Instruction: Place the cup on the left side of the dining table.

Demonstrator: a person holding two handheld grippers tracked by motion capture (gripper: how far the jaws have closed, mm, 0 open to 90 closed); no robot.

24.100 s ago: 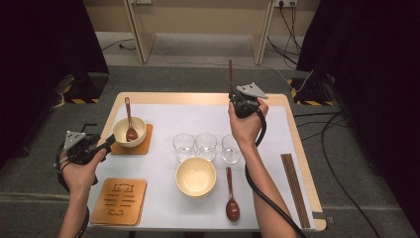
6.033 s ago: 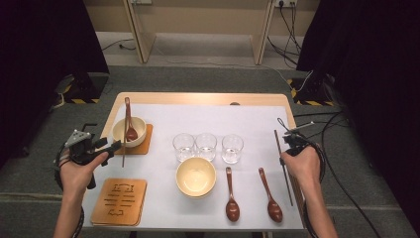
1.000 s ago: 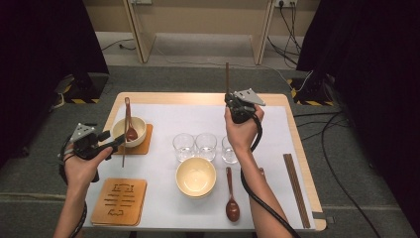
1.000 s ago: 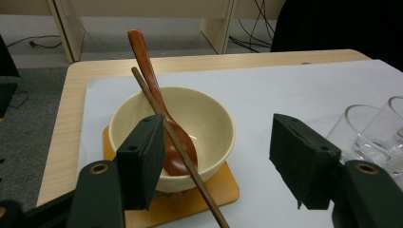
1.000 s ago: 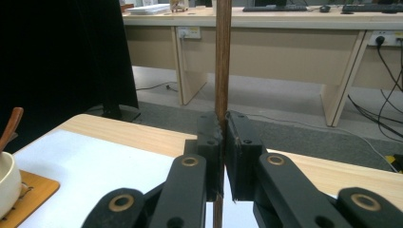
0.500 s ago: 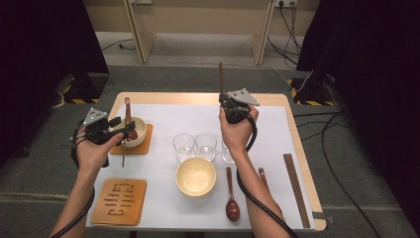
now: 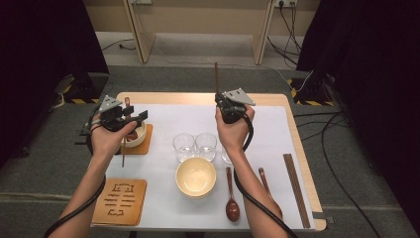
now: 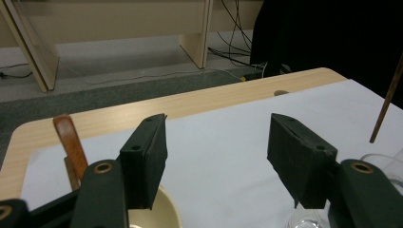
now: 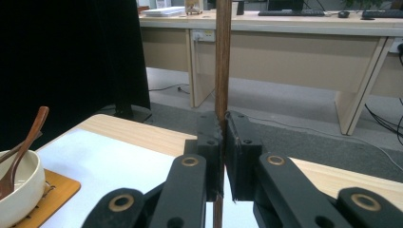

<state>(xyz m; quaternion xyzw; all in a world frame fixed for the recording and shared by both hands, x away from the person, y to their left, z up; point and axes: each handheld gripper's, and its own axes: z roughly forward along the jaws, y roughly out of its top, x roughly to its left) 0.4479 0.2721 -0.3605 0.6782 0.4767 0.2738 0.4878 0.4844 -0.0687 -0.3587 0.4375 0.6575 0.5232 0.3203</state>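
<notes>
Left gripper [image 7: 130, 118] now over bowl [image 7: 137, 136] holding spoon [image 8: 69, 144] — jaws released, right gripper [image 9: 222, 142] clenched on chopstick [image 9: 222, 57]

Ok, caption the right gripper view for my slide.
Right gripper shut on an upright chopstick above the table.

Chopstick [image 7: 216, 79]: a slim, straight stick of dark brown wood, square-edged along its shaft. It stands upright, nearly vertical, its upper end rising well above the row of three glasses [image 7: 195, 146] and its lower part clamped between two black pads. In the right gripper view the chopstick [image 9: 222, 57] runs from the top edge down through the narrow slot between the pads and shows again below them. In the left gripper view its lower end [image 8: 386, 103] appears as a thin, slightly tilted brown rod, hanging clear of the white mat above the nearest glass.
</notes>
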